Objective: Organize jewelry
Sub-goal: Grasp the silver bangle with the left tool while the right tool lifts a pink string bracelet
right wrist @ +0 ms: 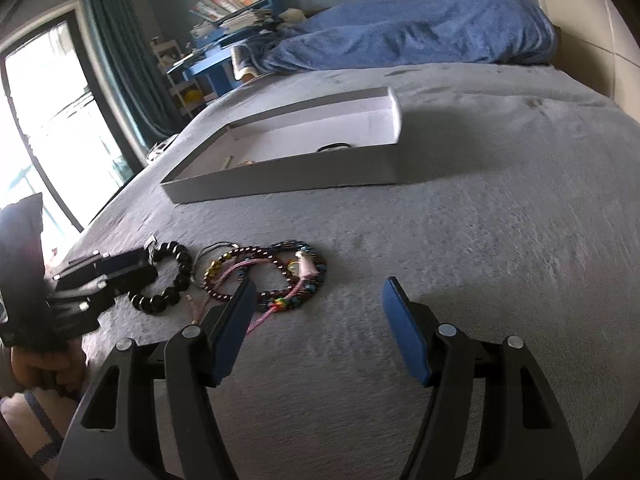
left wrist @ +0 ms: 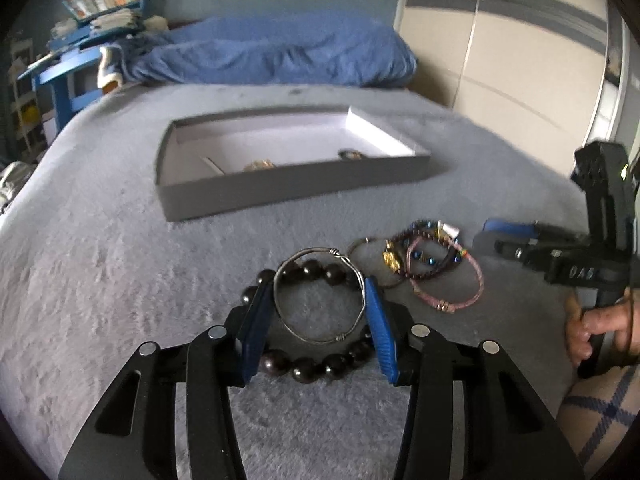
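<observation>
My left gripper [left wrist: 317,284] sits low over the grey blanket, its blue pads pressing both sides of a thin silver bangle [left wrist: 304,254]. The bangle lies on top of a dark round-bead bracelet [left wrist: 308,370]. To the right lies a heap of beaded and cord bracelets [left wrist: 432,264], a pink cord one [left wrist: 476,284] among them. In the right wrist view my right gripper [right wrist: 320,296] hovers open above the blanket; its left finger overlaps the heap [right wrist: 276,268] and nothing is between the pads. A shallow grey box [left wrist: 288,184] with a white inside stands farther back, holding a few small pieces.
A hand [left wrist: 600,328] holds the right gripper's handle at the right edge. A rumpled blue duvet [left wrist: 280,52] lies at the head of the bed. A blue shelf with books [right wrist: 224,20] and a window [right wrist: 48,120] are to the left, a wardrobe [left wrist: 500,60] to the right.
</observation>
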A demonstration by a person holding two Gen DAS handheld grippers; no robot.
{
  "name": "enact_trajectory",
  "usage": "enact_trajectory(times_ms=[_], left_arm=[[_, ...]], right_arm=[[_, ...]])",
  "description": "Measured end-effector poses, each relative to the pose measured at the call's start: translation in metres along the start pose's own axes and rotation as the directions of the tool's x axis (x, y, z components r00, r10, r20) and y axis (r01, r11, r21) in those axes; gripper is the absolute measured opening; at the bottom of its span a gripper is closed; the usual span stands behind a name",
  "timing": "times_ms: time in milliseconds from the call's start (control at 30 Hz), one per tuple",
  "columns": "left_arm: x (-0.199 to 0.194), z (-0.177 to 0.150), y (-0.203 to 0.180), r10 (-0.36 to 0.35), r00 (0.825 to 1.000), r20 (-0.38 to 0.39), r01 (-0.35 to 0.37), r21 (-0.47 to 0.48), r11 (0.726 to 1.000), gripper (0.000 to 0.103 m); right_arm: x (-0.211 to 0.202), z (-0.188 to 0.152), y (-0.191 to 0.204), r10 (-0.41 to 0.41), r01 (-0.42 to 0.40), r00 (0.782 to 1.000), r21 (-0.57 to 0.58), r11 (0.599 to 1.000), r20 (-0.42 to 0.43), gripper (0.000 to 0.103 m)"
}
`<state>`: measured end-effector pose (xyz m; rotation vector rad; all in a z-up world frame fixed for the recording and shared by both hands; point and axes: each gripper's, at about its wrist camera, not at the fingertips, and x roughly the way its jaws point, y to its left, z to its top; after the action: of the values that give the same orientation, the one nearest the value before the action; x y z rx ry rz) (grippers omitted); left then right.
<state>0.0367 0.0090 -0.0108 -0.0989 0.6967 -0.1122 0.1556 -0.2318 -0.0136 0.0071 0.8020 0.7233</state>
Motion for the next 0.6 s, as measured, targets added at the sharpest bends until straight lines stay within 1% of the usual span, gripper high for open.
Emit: enact_trajectory(times_ms=[33, 133, 233, 300, 400, 500, 567, 600], left_arm=[[-0.003, -0.001, 0.004, 0.002, 1.000, 0.015, -0.002, -0.020, 1.000, 0.047], [-0.008, -0.001, 0.010, -0.002, 0.999, 0.044, 0.005, -0.059, 0.998, 0.048], [-0.009, -0.002, 0.014, -0.008, 0.999, 0.051, 0.012, -0.081, 0.997, 0.048], [-0.009, -0.001, 0.014, -0.010, 0.999, 0.050, 0.014, -0.085, 0.996, 0.048], [-0.009, -0.001, 0.014, -0.012, 0.999, 0.047, 0.016, -0.084, 0.996, 0.048], [-0.009, -0.001, 0.015, -0.014, 0.999, 0.049, 0.018, -0.088, 0.996, 0.048], [-0.009, -0.002, 0.016, -0.016, 0.999, 0.048, 0.020, -0.091, 0.996, 0.048], [-0.009, -0.002, 0.016, -0.016, 0.999, 0.048, 0.020, -0.091, 0.996, 0.048]], right_arm=[[0.001, 0.000, 0.002, 0.001, -0.001, 1.000, -0.009, 1.000, -0.006, 0.052], [0.002, -0.002, 0.010, 0.012, -0.013, 1.000, -0.031, 0.999, -0.017, 0.045], [-0.001, -0.006, 0.020, 0.024, -0.025, 0.999, -0.072, 0.997, -0.021, 0.044], [0.002, -0.006, 0.024, 0.009, -0.013, 0.999, -0.089, 0.996, -0.039, 0.044], [0.006, -0.004, 0.022, -0.004, -0.001, 0.998, -0.079, 0.997, -0.061, 0.044], [0.008, -0.005, 0.017, 0.002, -0.007, 0.996, -0.056, 0.998, -0.084, 0.044], [0.009, -0.007, 0.018, 0.013, -0.019, 0.995, -0.058, 0.998, -0.103, 0.041], [0.008, -0.010, 0.020, 0.018, -0.025, 0.994, -0.060, 0.998, -0.109, 0.038]])
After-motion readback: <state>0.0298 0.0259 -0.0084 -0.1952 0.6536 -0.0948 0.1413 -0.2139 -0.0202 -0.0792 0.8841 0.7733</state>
